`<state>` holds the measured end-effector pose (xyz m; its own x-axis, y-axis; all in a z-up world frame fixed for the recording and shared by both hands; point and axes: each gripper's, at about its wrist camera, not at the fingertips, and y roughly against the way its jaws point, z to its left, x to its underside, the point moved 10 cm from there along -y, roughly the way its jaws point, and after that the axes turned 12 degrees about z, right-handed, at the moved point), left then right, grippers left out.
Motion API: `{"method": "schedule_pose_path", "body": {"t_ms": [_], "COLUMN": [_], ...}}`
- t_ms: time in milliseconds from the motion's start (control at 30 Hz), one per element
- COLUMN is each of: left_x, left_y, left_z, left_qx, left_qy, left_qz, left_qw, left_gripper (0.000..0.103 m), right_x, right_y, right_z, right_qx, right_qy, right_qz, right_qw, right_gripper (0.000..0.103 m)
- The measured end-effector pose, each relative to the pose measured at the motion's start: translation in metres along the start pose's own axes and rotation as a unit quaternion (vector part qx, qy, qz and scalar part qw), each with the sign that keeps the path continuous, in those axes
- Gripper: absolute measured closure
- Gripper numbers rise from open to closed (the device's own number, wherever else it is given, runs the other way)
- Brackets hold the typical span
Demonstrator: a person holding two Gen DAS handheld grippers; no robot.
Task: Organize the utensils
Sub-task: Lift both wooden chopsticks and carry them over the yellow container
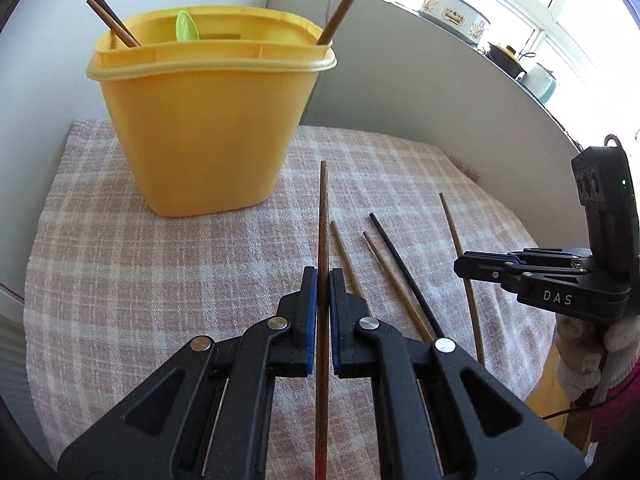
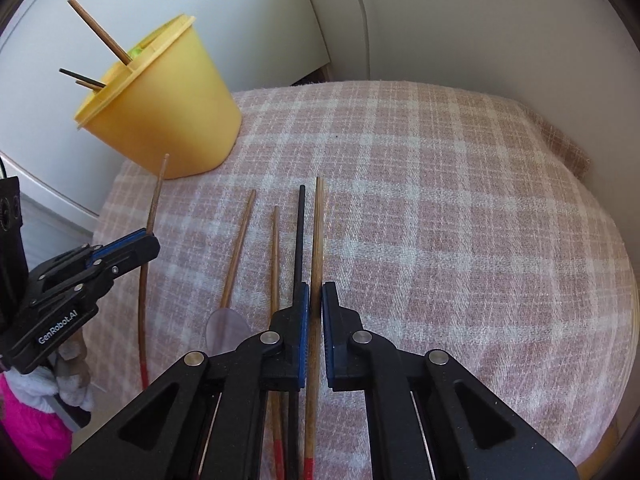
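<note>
Yellow holder (image 1: 208,128) stands beyond loose chopsticks (image 1: 394,276).

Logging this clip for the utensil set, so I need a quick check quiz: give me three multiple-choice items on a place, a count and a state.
1. Where is the green spoon?
A. On the checked cloth
B. In the yellow container
C. In the right gripper

2. How many chopsticks stand in the yellow container?
A. One
B. Three
C. Six

3. What is the left gripper doing?
A. Open above the cloth
B. Shut on the container's rim
C. Shut on a dark chopstick

Answers:
1 B: the green spoon pokes up inside the yellow container.
2 B: three chopsticks lean out over its rim, two at one side and one at the other.
3 C: the left gripper has its jaws closed on the dark chopstick. The right gripper likewise grips a light chopstick.
</note>
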<state>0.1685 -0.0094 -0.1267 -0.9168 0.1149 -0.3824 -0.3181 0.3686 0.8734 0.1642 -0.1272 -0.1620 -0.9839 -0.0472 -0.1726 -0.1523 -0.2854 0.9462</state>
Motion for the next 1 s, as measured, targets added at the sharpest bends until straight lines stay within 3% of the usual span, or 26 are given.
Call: {"method": "schedule_pose_path", "body": {"t_ms": [233,467,667,1000], "left_x": [0.000,-0.005,-0.010,-0.026], "left_y": [0.039,0.061,0.078,0.117], "left_z": [0.005,-0.009,-0.022,-0.009], "left_qx": [0.010,0.016,0.015,0.012], "left_qy": [-0.003,-0.015,-0.026,-0.019], "left_qz": [-0.033,-0.064,-0.086,-0.136], "left_qw": [0.9994,0.9977,0.9958,0.9905], "left_gripper": [0.100,0.100,0.100,0.100], "right_x": [-0.005,0.014,0.011,-0.003], "right_y": [0.043,0.080,0.100,0.136], "right_z": [0.004,0.009,0.022,0.047], "right_qx": [-0.006,0.003,0.018,0.020], "right_qy": [0.006,0.022,0.043,0.063], "right_qz": [-0.056,-0.102,-0.141,-0.192], "right_qw": [0.998,0.995,0.989,0.979], "right_gripper": [0.098,0.098,0.098,0.098]}}
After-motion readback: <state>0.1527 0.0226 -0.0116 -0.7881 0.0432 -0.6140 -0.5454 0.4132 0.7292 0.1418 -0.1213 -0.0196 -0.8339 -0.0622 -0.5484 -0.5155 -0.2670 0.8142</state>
